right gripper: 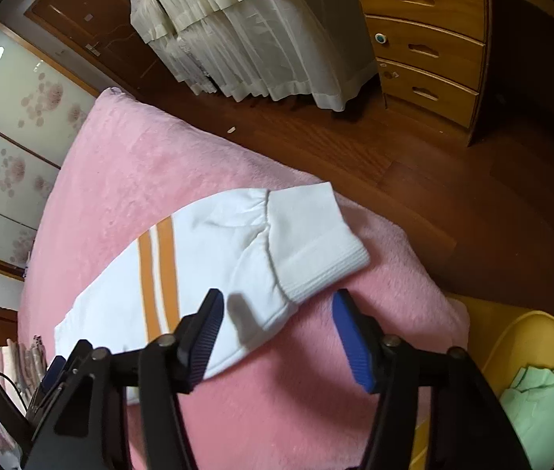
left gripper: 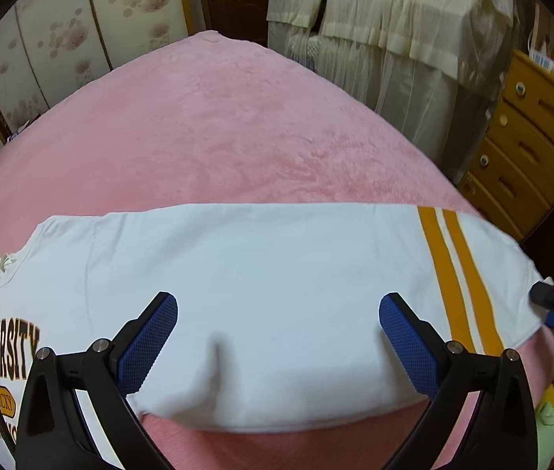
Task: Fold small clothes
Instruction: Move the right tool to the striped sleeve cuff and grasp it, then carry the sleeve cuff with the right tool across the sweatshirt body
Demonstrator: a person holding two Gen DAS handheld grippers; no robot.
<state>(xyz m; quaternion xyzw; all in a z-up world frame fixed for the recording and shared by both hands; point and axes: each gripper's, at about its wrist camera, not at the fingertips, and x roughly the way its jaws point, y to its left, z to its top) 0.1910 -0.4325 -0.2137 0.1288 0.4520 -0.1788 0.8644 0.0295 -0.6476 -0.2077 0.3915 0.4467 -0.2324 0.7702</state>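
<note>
One white sweatshirt [left gripper: 261,274] lies flat on the pink blanket [left gripper: 206,117], its sleeve [right gripper: 237,258] stretched toward the bed's edge with two orange stripes [right gripper: 157,278] across it and one ribbed cuff [right gripper: 316,250] at the end. Two grippers tilt down over it. The left gripper [left gripper: 278,325] hangs above the sleeve with jaws spread wide, nothing between them. The right gripper [right gripper: 277,327] points steeply down by the cuff, jaws apart, the sleeve's edge between them but not pinched.
</note>
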